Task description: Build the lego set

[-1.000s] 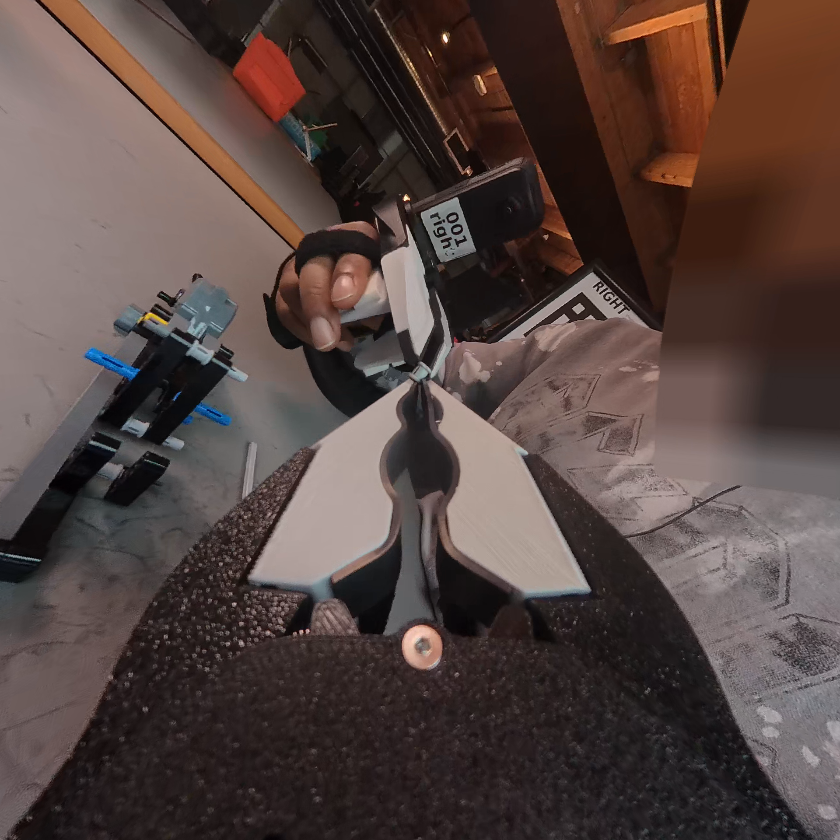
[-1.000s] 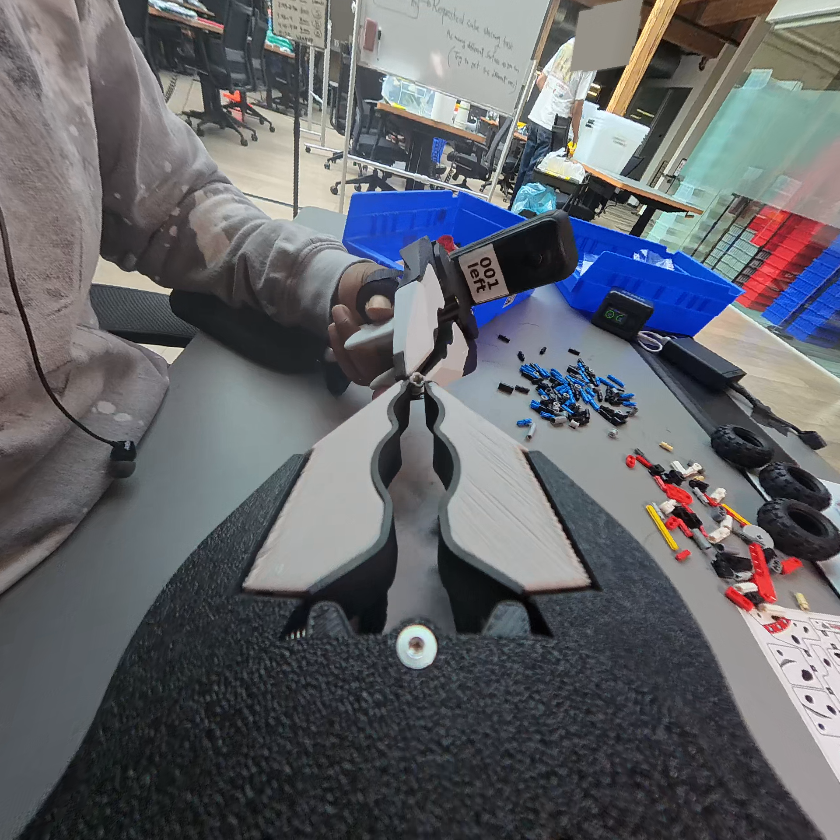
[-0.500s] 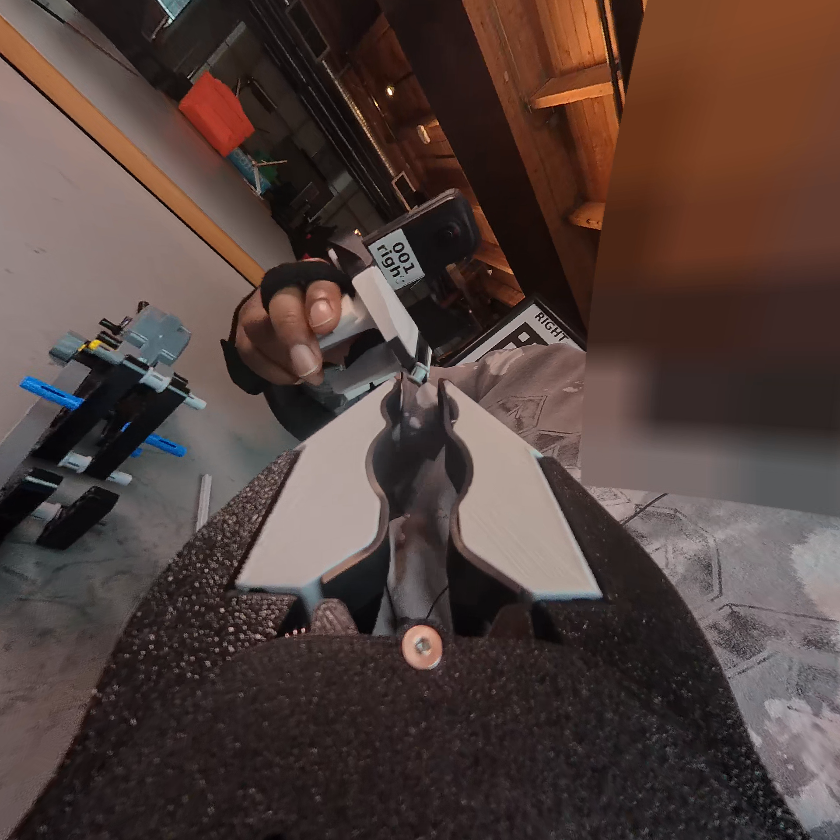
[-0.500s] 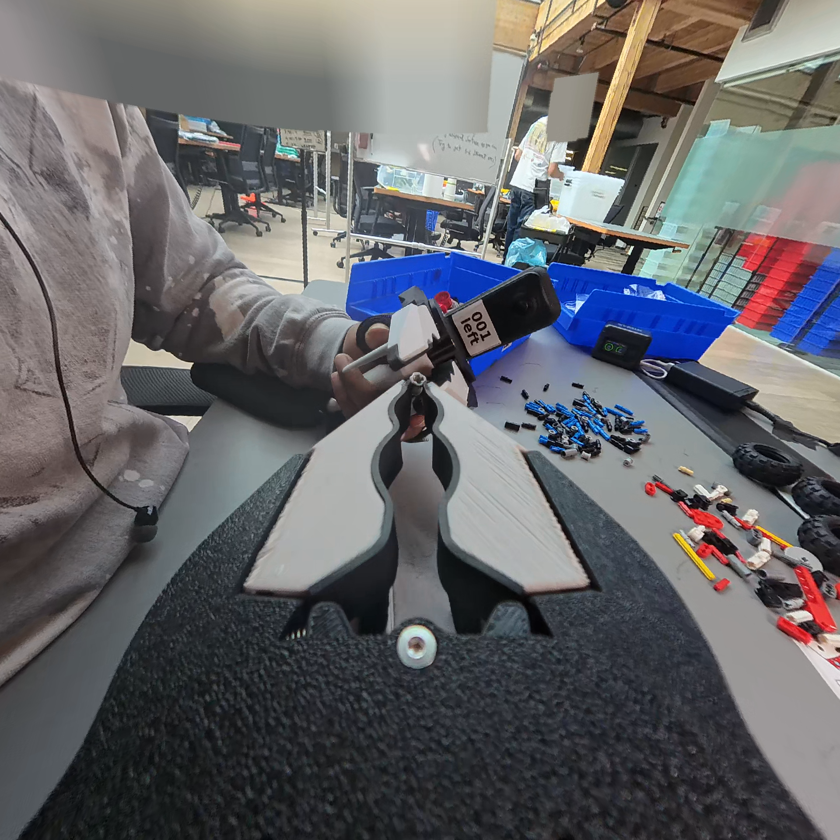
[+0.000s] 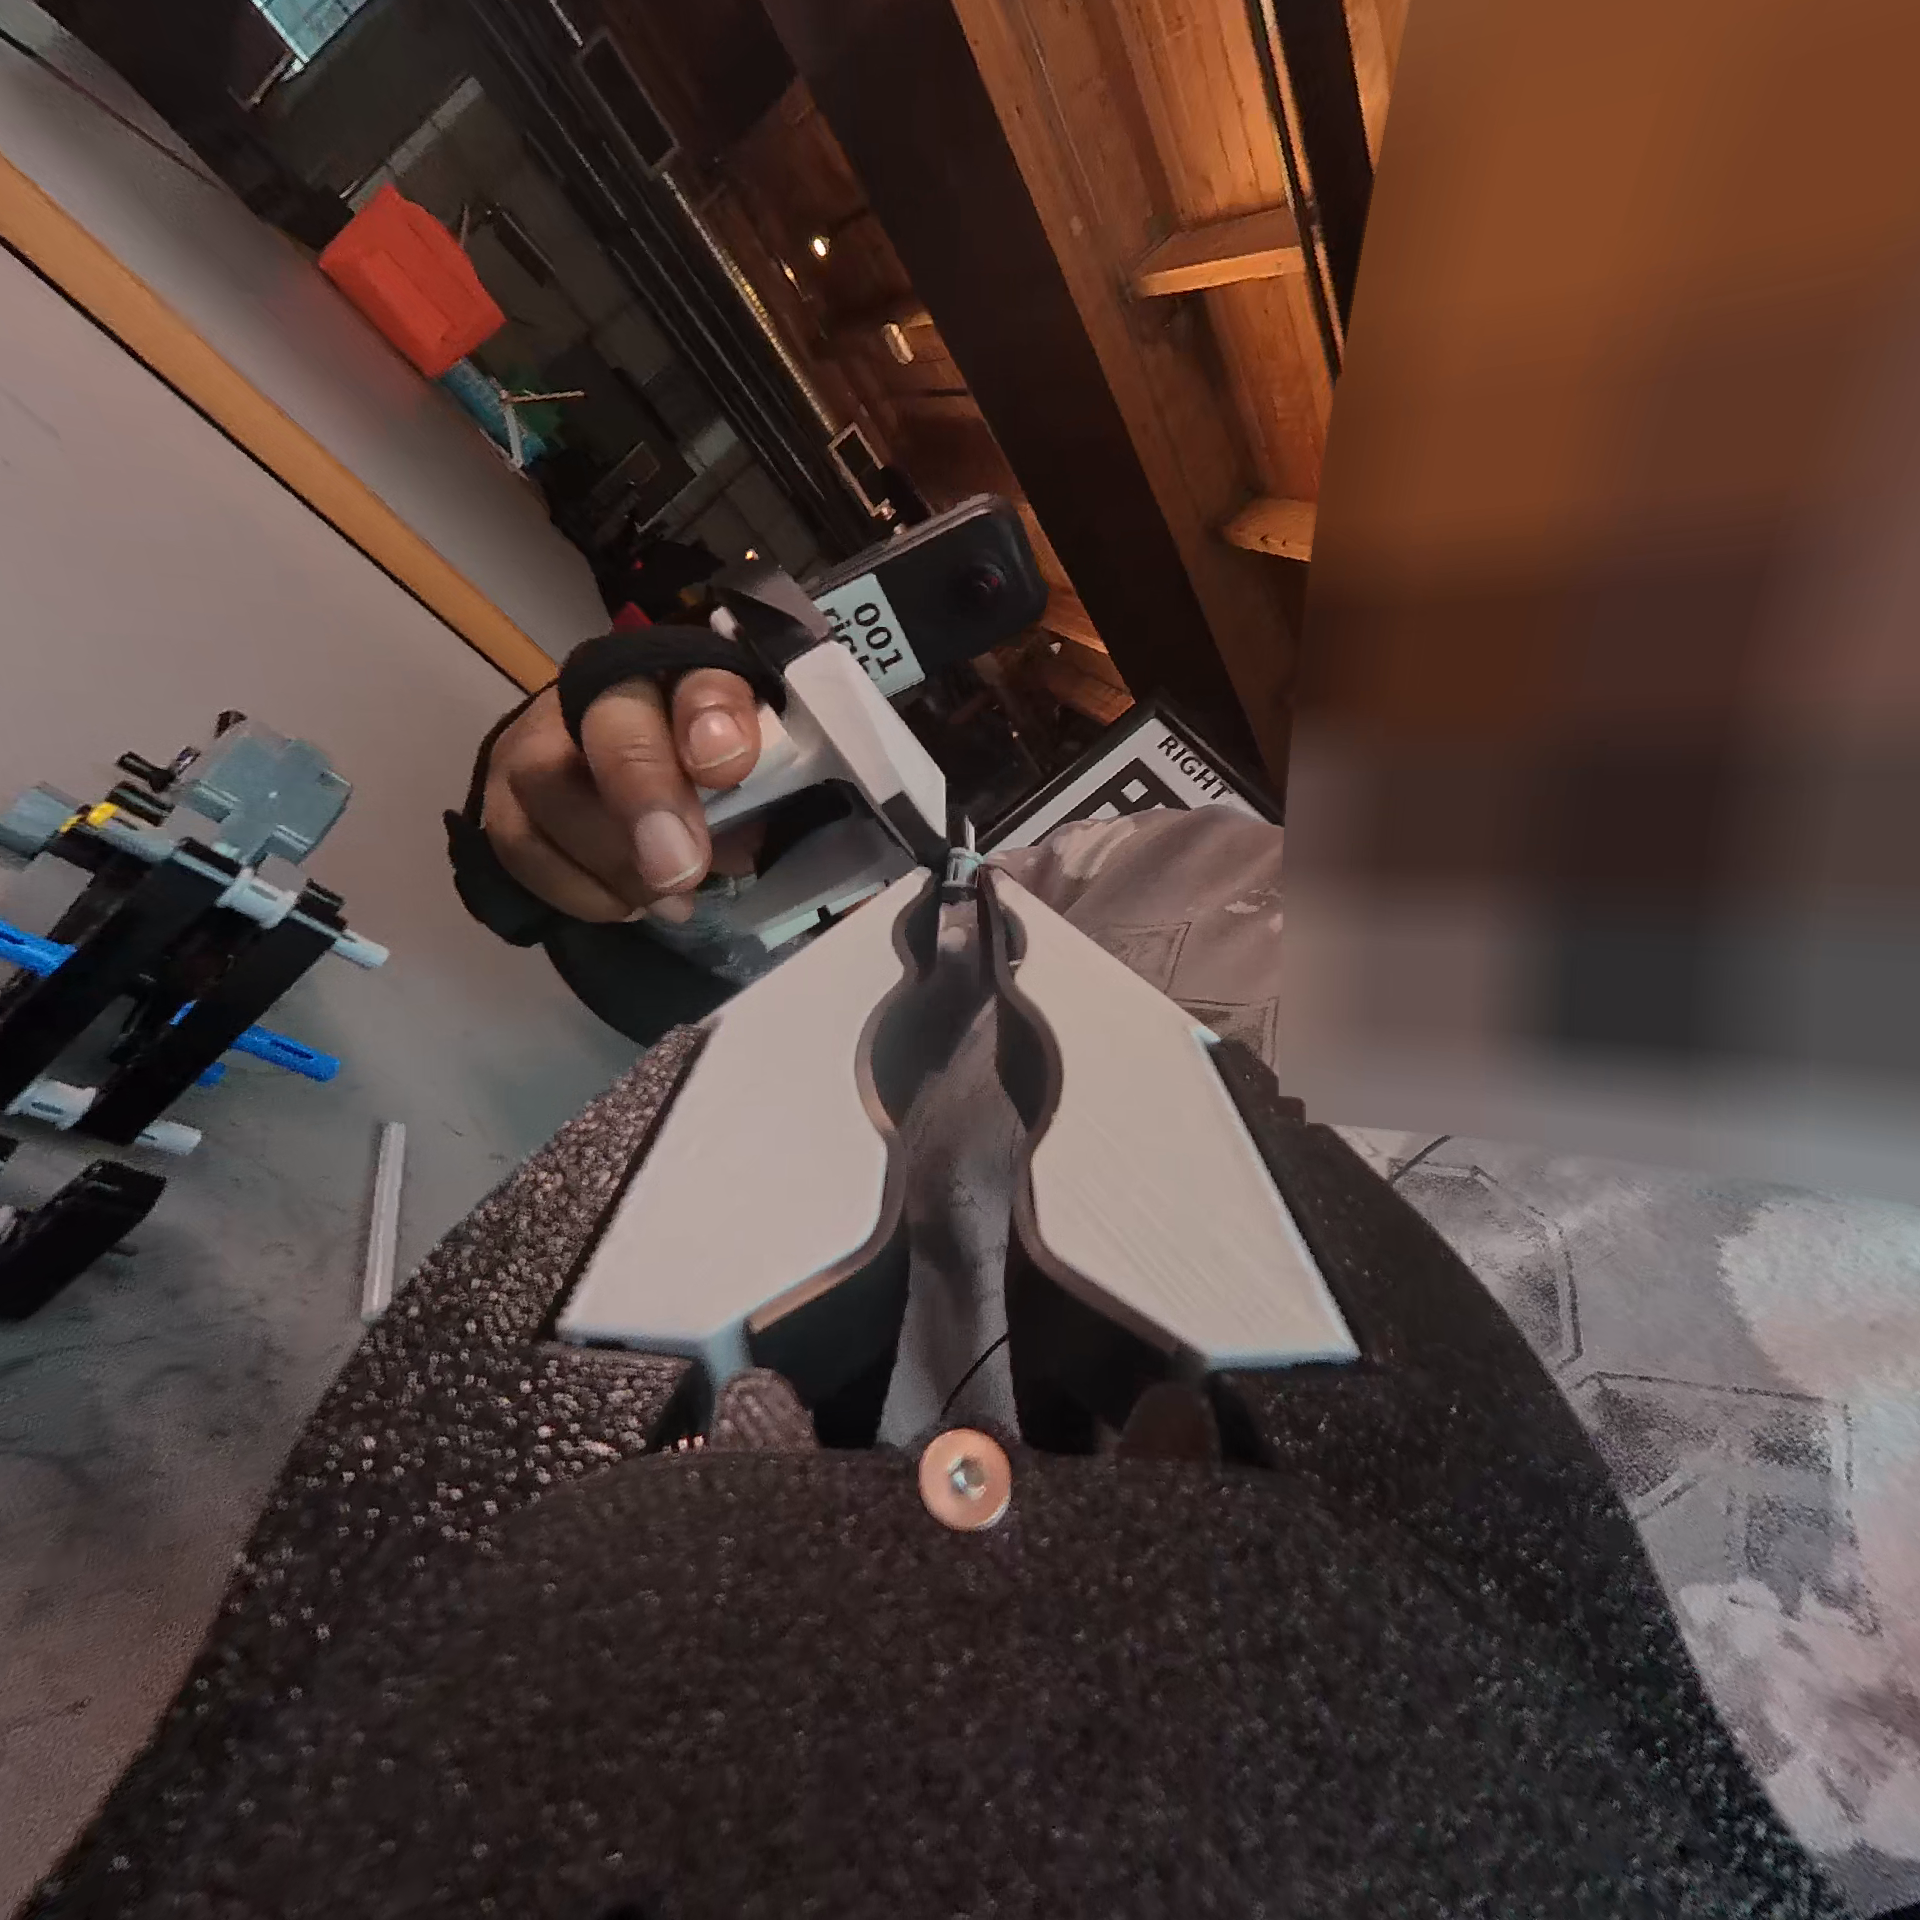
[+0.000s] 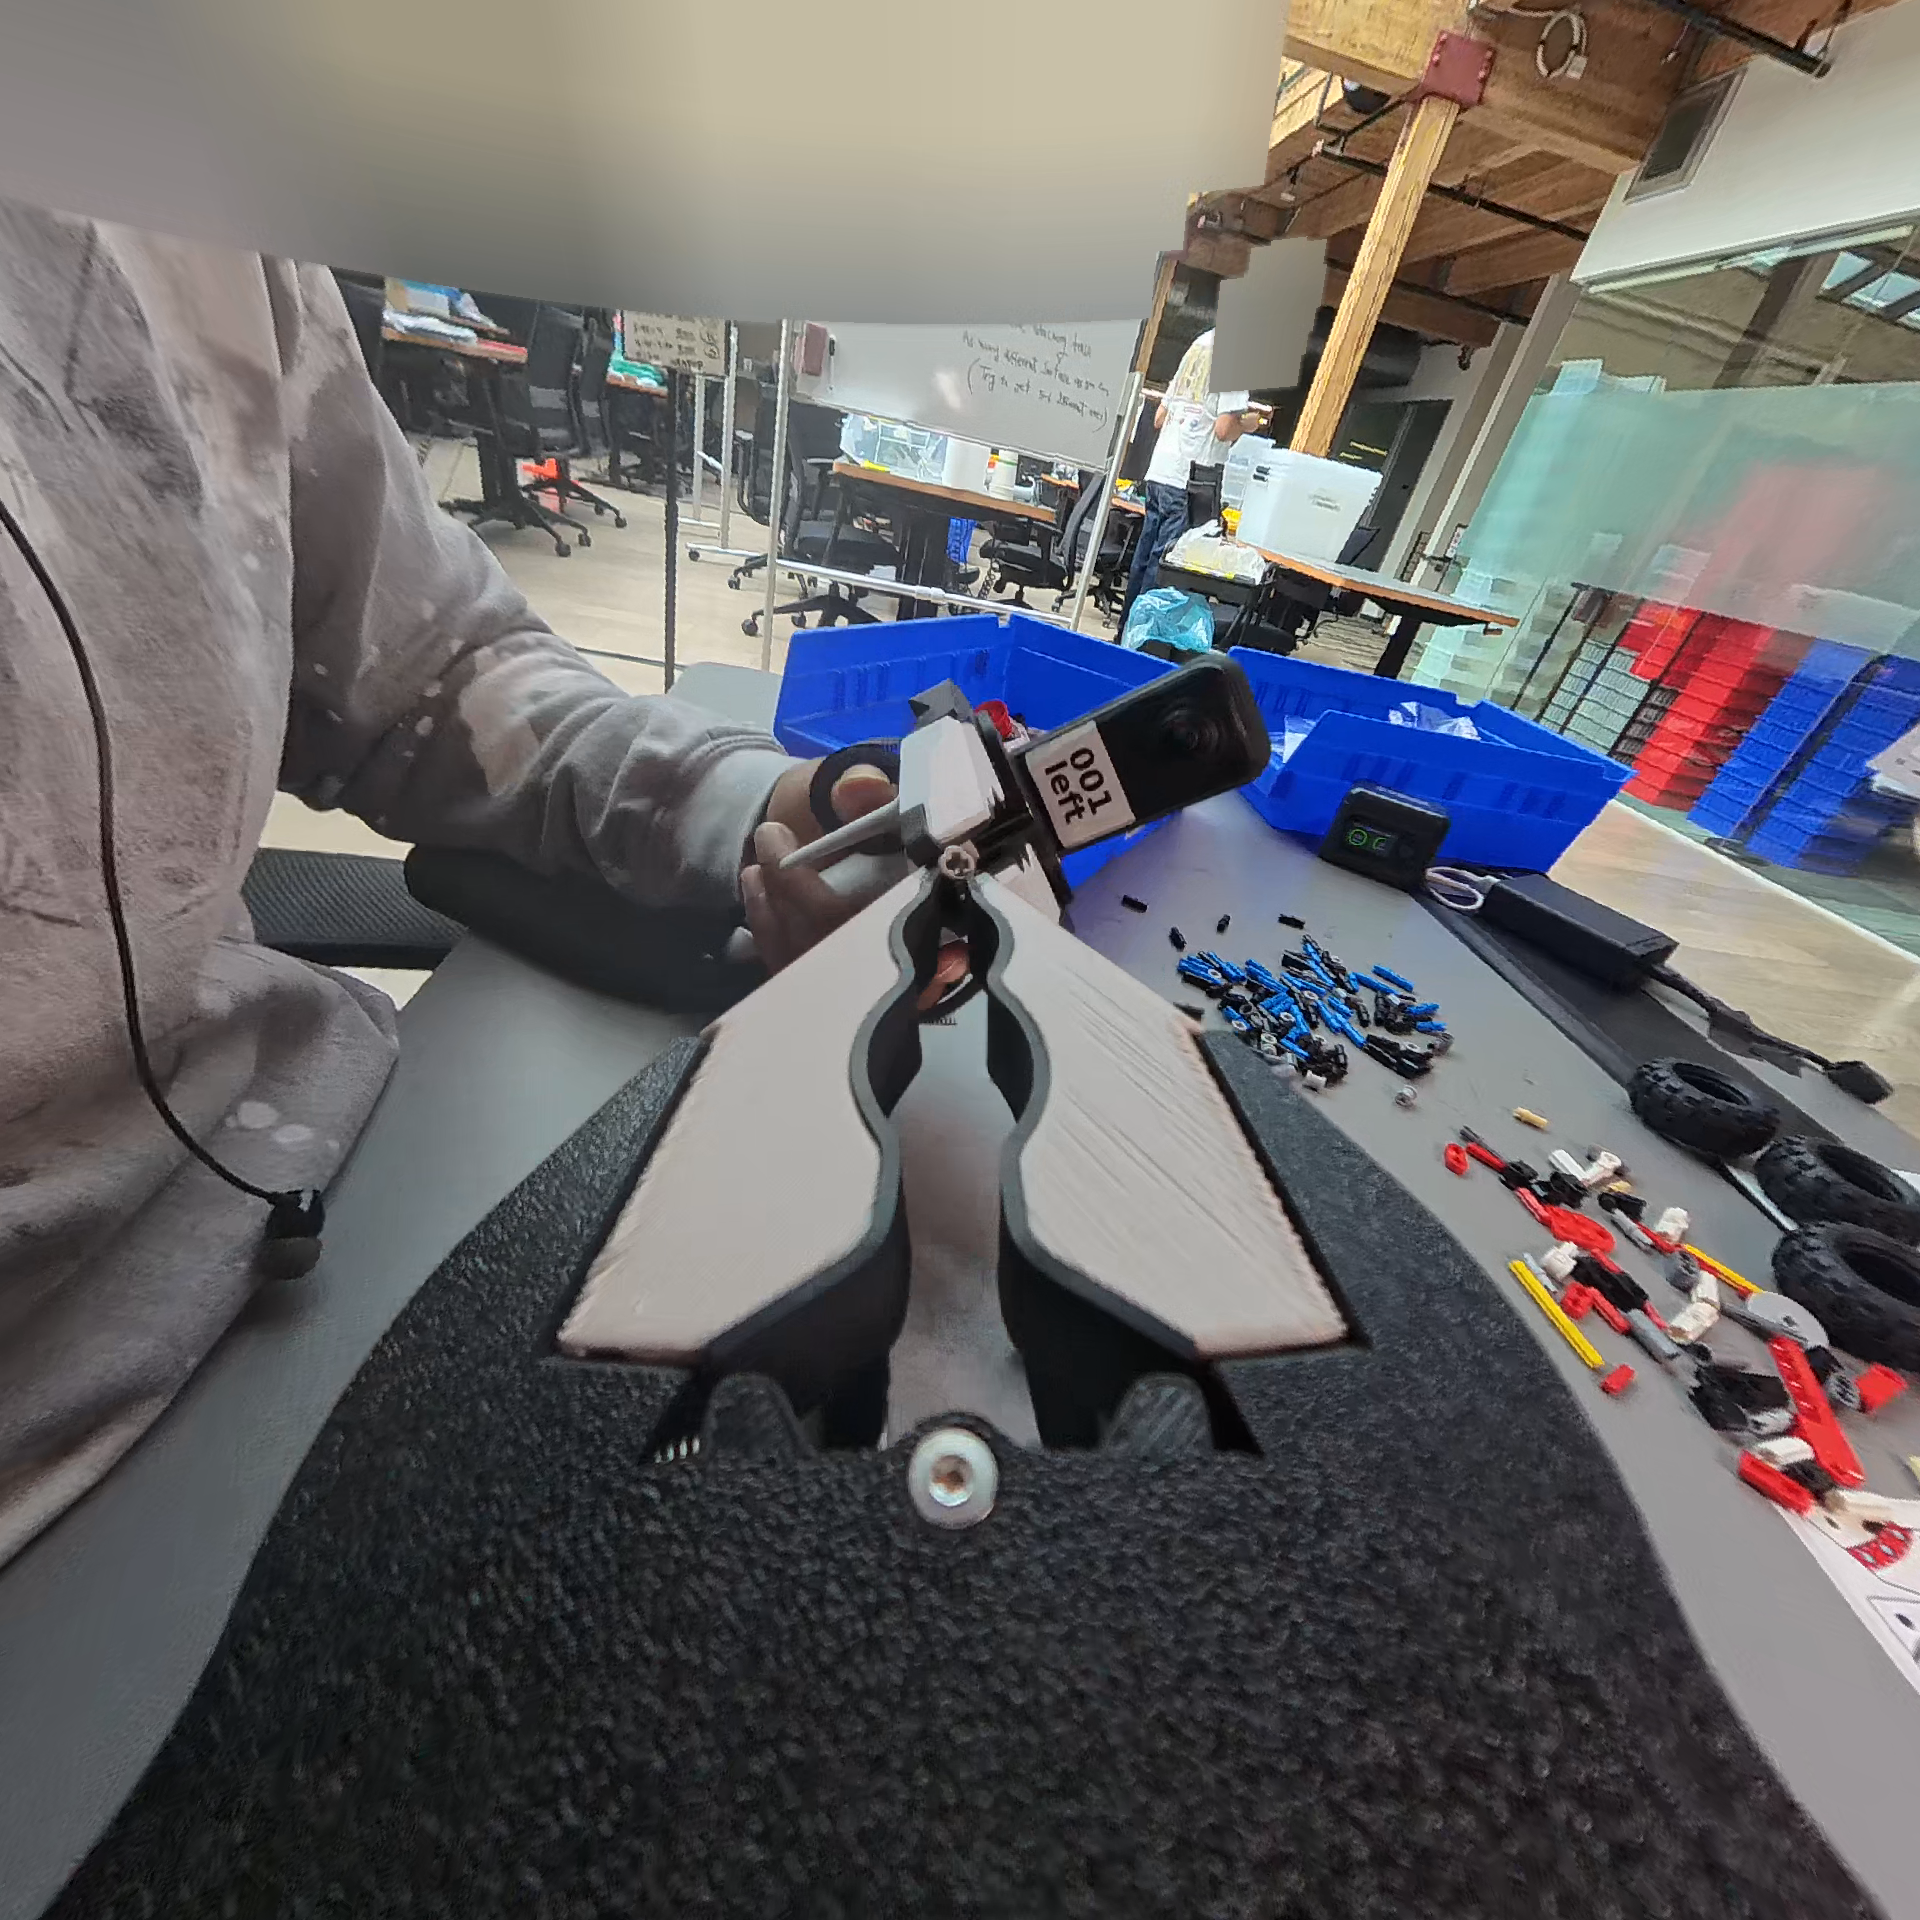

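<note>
Left hand-held gripper [image 5: 958, 902]: raised above the counter [image 5: 208, 644], fingers drawn nearly together at the tips and clenched on a small grey lego piece [image 5: 958, 868]. Its tips meet those of the right hand-held gripper head-on.

Right hand-held gripper [image 6: 951, 902]: also held in the air, tips closed to a narrow gap at the same small grey lego piece [image 6: 954, 862]. Whether it truly grips the piece or only touches it, I cannot tell.

Hands: a hand [image 5: 613, 800] with a black finger strap works the right unit's trigger; another hand [image 6: 821, 842] holds the left unit, grey sleeve behind it.

Partly built lego frame [image 5: 177, 935]: black beams with grey and blue pins, standing on the counter to the far left of the left hand-held gripper, well apart from it. A thin white axle [image 5: 382, 1216] lies beside it.

Loose stock, right wrist view: pile of blue and black pins [image 6: 1309, 1008] on the counter right of the tips; red, white and black parts [image 6: 1662, 1278] nearer right; 3 black tyres [image 6: 1829, 1195] at the right edge; 2 blue bins [image 6: 1434, 758] at the far side.
</note>
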Demonstrator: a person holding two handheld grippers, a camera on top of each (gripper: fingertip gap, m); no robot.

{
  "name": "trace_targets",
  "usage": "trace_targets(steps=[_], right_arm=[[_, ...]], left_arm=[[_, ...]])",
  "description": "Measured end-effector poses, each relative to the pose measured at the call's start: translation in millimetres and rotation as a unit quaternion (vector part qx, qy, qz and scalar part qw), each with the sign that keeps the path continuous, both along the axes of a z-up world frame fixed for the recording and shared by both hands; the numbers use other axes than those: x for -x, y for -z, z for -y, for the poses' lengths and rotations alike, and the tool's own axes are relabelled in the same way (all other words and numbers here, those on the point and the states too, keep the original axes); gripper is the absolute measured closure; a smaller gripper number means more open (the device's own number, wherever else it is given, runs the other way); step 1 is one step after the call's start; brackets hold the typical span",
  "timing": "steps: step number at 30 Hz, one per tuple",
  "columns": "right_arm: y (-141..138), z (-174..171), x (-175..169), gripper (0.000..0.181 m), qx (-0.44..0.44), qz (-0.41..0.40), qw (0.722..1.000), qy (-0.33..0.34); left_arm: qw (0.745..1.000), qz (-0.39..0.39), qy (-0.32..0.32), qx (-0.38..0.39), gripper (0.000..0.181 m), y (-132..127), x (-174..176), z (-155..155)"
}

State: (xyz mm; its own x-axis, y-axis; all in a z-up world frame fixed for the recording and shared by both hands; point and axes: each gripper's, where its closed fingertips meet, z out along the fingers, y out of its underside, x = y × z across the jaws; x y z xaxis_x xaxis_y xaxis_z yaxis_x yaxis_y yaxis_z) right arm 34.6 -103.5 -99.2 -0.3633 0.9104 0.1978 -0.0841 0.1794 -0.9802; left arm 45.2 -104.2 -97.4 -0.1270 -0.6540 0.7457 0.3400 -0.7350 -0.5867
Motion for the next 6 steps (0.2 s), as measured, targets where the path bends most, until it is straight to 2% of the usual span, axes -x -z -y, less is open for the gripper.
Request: trace_targets(steps=[1,3,6], right_arm=[[5,-1,0,0.177,-0.010,0.013,1.000,0.000],[21,-2,-1,0.176,-0.037,0.058,0.998,-0.004],[61,-11,-12,0.169,-0.078,0.184,0.980,-0.018]], left_arm=[[1.000,-0.029,-0.005,-0.005,0.173,5,0,-1],[0.990,-0.132,-0.028,-0.037,0.174,24,1,-3],[0.941,-0.319,-0.071,-0.090,0.172,63,10,-11]])
